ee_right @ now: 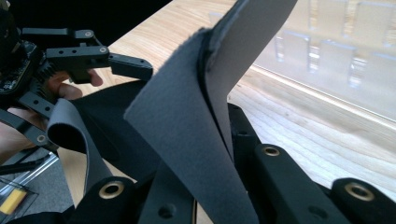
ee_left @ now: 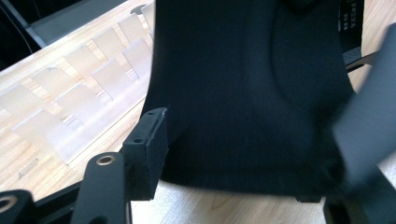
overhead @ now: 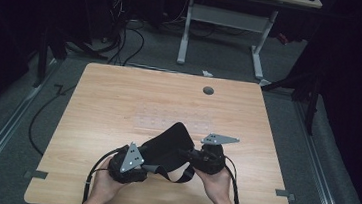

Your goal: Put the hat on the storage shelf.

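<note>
High view: black fabric pad [overhead: 170,143] with strap [overhead: 164,172] on table [overhead: 119,91], near front edge, centre. Long axis runs front-left to back-right, rounded end toward back edge. Left gripper [overhead: 130,165] and right gripper [overhead: 198,159] flank it.

Left gripper view: jaws wide apart, pad edge between, not clamped.

Right gripper view: jaws closed on pad's lifted flap.

Judgement: keep right grip firm; close left squarely on edge, avoid strap.
</note>
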`<state>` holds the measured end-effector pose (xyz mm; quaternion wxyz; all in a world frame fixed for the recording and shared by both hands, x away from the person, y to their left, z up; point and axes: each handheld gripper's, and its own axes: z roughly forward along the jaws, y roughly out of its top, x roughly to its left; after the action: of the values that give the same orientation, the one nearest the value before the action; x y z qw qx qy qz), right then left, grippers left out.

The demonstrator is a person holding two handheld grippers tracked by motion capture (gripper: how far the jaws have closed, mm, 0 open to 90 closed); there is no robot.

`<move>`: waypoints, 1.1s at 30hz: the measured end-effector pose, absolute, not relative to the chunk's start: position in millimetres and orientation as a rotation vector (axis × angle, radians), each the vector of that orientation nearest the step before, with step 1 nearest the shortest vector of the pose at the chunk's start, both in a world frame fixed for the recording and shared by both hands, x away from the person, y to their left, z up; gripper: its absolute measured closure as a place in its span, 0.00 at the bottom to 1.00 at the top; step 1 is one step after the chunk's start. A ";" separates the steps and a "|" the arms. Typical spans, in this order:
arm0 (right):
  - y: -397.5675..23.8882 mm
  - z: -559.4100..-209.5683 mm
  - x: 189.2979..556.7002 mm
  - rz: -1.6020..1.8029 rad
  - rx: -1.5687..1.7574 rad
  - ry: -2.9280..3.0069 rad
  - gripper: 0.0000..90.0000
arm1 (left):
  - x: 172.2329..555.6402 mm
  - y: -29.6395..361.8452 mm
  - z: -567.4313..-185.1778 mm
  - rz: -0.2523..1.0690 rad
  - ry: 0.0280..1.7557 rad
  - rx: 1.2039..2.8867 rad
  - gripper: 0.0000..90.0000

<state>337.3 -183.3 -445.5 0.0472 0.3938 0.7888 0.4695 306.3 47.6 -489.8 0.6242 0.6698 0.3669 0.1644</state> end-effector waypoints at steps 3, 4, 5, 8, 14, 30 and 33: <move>-180.0 -444.6 337.5 1.447 1.189 2.410 0.93 | 307.0 47.1 -490.1 0.382 0.845 1.538 0.47; -179.3 -444.2 337.8 1.452 1.182 2.409 0.93 | 307.1 47.4 -490.0 0.381 0.845 1.539 0.48; -178.7 -443.8 337.9 1.454 1.181 2.411 0.93 | 307.0 47.5 -489.9 0.381 0.845 1.537 0.49; -177.6 -444.1 338.4 1.462 1.182 2.415 0.92 | 306.6 48.6 -489.6 0.369 0.846 1.558 0.59; -178.1 -444.0 338.7 1.478 1.180 2.407 0.89 | 303.1 49.2 -486.5 0.332 0.819 1.573 0.76; -185.6 -443.9 341.0 1.506 1.215 2.365 0.75 | 293.2 50.2 -478.7 0.141 0.782 1.633 0.95; -189.8 -442.9 339.6 1.531 1.212 2.333 0.67 | 293.8 50.9 -478.6 0.137 0.784 1.634 0.95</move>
<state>339.6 -189.8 -442.9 0.0498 0.3979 0.7660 0.5025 293.8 50.9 -478.6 0.6147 0.7091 0.3402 0.0593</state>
